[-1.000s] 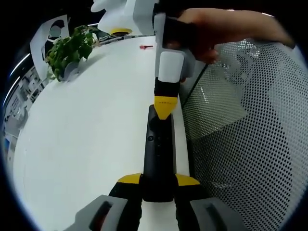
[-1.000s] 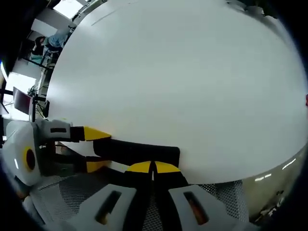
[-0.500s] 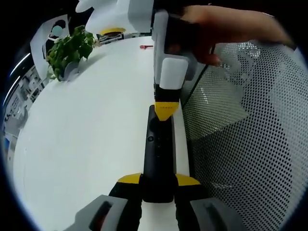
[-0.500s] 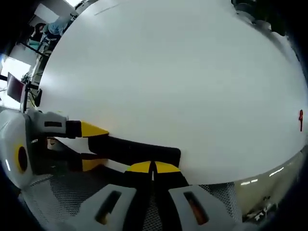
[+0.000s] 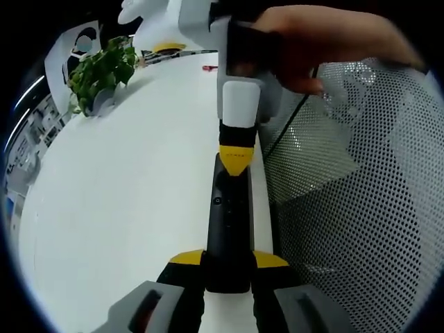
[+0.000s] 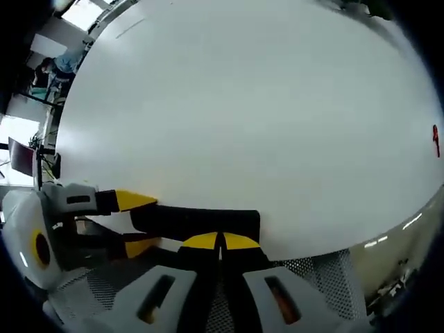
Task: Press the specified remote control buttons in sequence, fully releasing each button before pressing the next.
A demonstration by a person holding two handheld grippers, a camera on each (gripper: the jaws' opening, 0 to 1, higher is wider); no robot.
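Observation:
A long black remote control (image 5: 227, 229) lies lengthwise over the white table's edge. My left gripper (image 5: 229, 261) is shut on its near end, yellow pads on both sides. My right gripper (image 5: 234, 158), held by a hand (image 5: 326, 48), comes down from above with its jaws shut, the yellow tip resting on the remote's far end by the top buttons. In the right gripper view, my right gripper (image 6: 222, 241) has its closed tips against the remote (image 6: 198, 220). The left gripper (image 6: 139, 222) clamps the remote from the left.
The white table (image 5: 132, 180) stretches off to the left. A potted green plant (image 5: 100, 69) stands at its far left, and a small red item (image 5: 208, 68) lies at the far edge. A grey mesh chair back (image 5: 354, 201) stands close on the right.
The right gripper's body has shifted slightly to the left, with its tip still at the remote's far end. The left gripper and the remote have not moved.

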